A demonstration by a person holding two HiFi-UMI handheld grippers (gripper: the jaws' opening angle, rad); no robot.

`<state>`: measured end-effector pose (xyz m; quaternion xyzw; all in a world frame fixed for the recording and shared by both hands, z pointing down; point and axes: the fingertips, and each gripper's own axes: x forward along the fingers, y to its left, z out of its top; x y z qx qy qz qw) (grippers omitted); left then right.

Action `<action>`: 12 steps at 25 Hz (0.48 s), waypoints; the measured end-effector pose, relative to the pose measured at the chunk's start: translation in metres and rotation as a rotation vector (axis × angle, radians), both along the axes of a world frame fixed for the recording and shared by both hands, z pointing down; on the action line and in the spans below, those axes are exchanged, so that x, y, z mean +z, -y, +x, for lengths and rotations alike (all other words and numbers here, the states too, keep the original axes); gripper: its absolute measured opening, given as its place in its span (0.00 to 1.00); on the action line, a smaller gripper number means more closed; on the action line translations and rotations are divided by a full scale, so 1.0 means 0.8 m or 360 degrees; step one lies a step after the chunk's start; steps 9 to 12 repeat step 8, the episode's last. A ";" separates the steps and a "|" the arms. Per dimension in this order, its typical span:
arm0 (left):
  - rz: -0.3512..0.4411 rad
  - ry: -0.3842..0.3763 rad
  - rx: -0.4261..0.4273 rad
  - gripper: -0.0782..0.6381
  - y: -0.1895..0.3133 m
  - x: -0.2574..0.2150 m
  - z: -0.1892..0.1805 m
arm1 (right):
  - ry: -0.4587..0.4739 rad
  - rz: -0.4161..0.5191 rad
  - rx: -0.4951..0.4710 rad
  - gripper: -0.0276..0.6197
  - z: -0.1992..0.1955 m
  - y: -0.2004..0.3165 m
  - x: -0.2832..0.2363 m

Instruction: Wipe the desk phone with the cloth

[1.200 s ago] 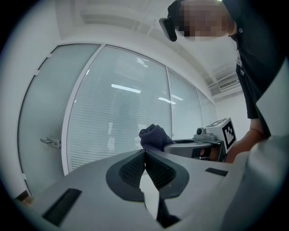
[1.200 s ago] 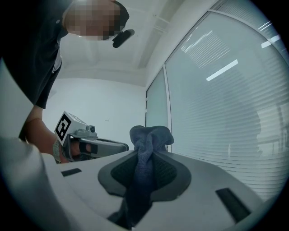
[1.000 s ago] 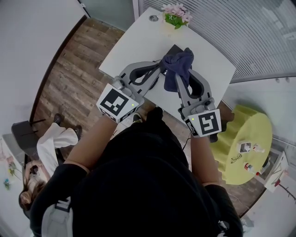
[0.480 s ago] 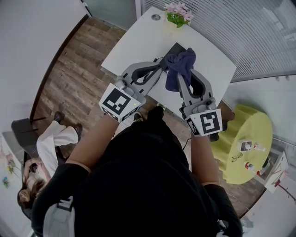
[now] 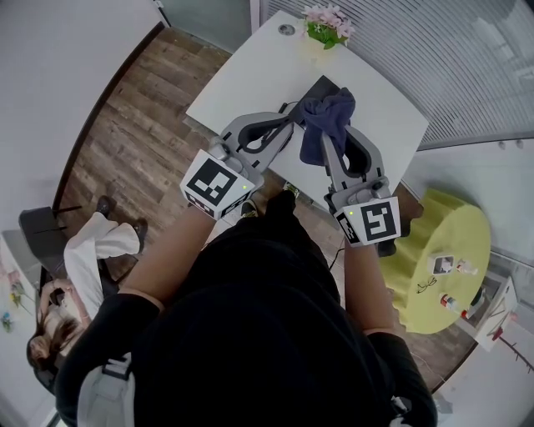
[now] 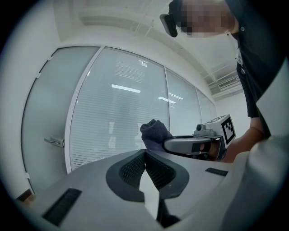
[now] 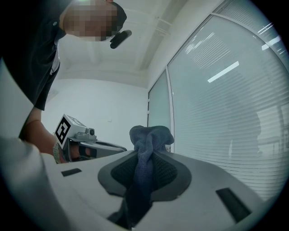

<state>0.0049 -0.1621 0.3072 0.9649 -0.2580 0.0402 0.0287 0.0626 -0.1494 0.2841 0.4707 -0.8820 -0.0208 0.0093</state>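
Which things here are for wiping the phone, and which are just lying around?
For the job: cloth, phone, right gripper shut on the cloth.
Lying about: flowers, yellow table.

The cloth [image 7: 146, 149] is soft, fuzzy fabric (terry-like). The table [image 5: 242, 79] at upper centre looks smooth matt white, and the floor [image 5: 125, 142] at left is grained wood.

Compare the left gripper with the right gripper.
The left gripper is shut on nothing; the right gripper clamps the dark cloth. The left gripper slants inward toward the cloth; the right gripper points straighter ahead. Both are grey, held over the white desk.
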 end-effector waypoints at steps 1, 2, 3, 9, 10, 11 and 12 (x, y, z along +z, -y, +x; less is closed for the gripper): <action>0.0007 -0.0009 -0.0003 0.12 0.000 -0.002 0.000 | 0.0000 0.0001 0.0002 0.18 0.000 0.000 -0.001; 0.0014 -0.0018 -0.0005 0.12 0.000 -0.004 0.001 | 0.0000 0.0001 0.0004 0.18 0.001 0.000 -0.001; 0.0017 -0.0021 -0.0007 0.12 0.001 -0.004 0.001 | 0.0000 0.0000 0.0004 0.18 0.001 0.000 -0.001; 0.0010 -0.0001 -0.0003 0.12 0.000 -0.002 -0.001 | 0.0007 -0.0003 0.0003 0.18 -0.001 -0.001 -0.002; 0.0010 -0.0001 -0.0003 0.12 0.000 -0.002 -0.001 | 0.0007 -0.0003 0.0003 0.18 -0.001 -0.001 -0.002; 0.0010 -0.0001 -0.0003 0.12 0.000 -0.002 -0.001 | 0.0007 -0.0003 0.0003 0.18 -0.001 -0.001 -0.002; 0.0010 -0.0001 -0.0003 0.12 0.000 -0.002 -0.001 | 0.0007 -0.0003 0.0003 0.18 -0.001 -0.001 -0.002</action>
